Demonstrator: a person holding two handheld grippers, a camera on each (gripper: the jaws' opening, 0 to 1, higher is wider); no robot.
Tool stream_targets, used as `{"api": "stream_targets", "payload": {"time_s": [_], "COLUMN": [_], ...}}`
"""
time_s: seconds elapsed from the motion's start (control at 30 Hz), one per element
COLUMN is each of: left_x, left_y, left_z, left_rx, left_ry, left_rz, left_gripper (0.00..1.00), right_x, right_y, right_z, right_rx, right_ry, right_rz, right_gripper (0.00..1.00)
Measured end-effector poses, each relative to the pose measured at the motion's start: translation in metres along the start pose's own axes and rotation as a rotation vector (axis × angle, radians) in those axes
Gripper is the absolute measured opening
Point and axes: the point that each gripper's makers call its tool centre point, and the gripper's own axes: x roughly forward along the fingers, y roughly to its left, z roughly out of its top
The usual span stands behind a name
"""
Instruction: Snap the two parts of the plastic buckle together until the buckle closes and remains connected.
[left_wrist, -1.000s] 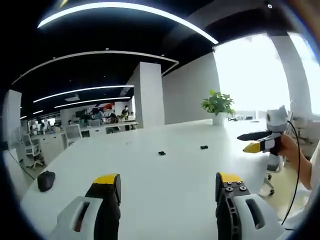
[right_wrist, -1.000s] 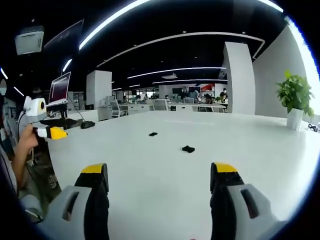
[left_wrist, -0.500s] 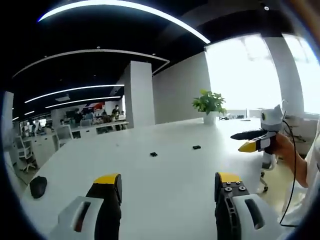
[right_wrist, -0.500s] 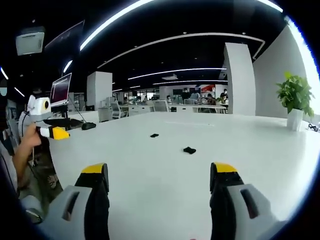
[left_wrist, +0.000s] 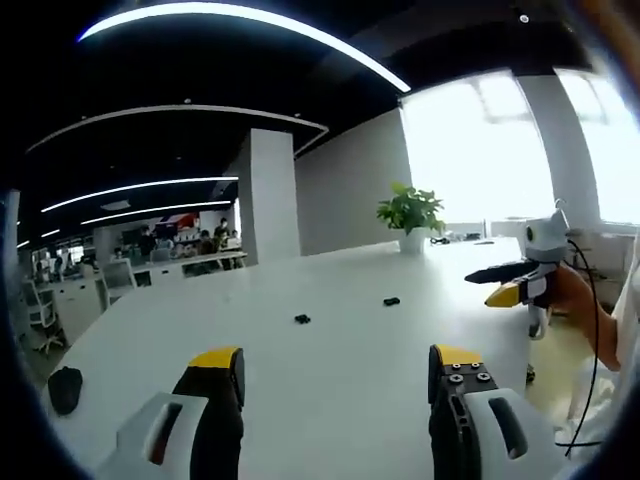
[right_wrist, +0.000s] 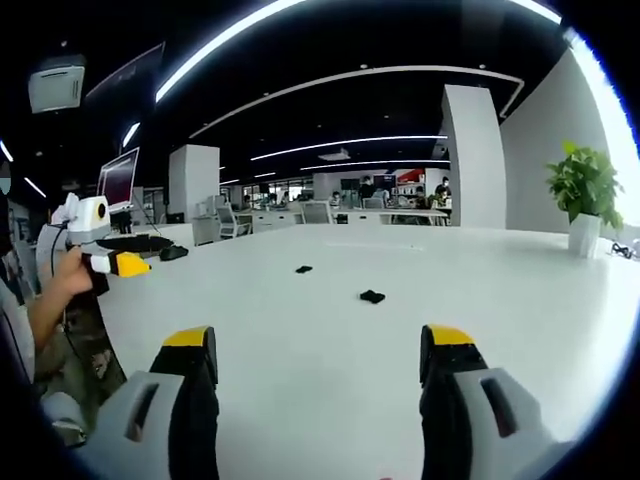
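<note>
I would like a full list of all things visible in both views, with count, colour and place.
buckle parts: two, black, apart on the table, farther
table: one, white, wide
potted plant: one, green in white pot, far table edge
mouse: one, black, left table edge
monitor: one, left background
left tongs: yellow tips, open, empty
right tongs: yellow tips, open, empty
hand: one, holding the left tongs

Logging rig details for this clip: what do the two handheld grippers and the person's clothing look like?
The left gripper and the right gripper match: grey moulded bodies, black jaws with yellow tips. Seen from across, the right gripper carries a white housing with a black cable trailing down. A pale sleeve shows at the edge.
</note>
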Motion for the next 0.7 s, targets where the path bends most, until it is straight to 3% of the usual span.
{"api": "stream_targets", "payload": {"time_s": [0.2, 0.37, 0.6, 0.7], "left_x": [0.006, 0.010, 0.020, 0.026], "left_y": [-0.006, -0.003, -0.008, -0.009], "left_z": [0.009, 0.013, 0.019, 0.021], "left_rx": [-0.008, 0.038, 0.036, 0.075], "left_ry": [-0.009, 0.026, 0.029, 0.025], "left_rz": [-0.079, -0.103, -0.167, -0.184], "left_gripper": [0.76, 0.76, 0.76, 0.76], "right_x": [0.000, -0.001, 0.000, 0.000], "right_y": [-0.001, 0.000, 0.003, 0.003], "right_z": [-0.001, 0.000, -0.001, -0.001], "right_rx": [0.006, -0.003, -0.007, -0.011], "right_ry": [0.003, 0.001, 0.006, 0.009], "right_rz": [0.000, 0.002, 0.011, 0.011], "right_gripper": [0.83, 0.82, 0.81, 0.81]}}
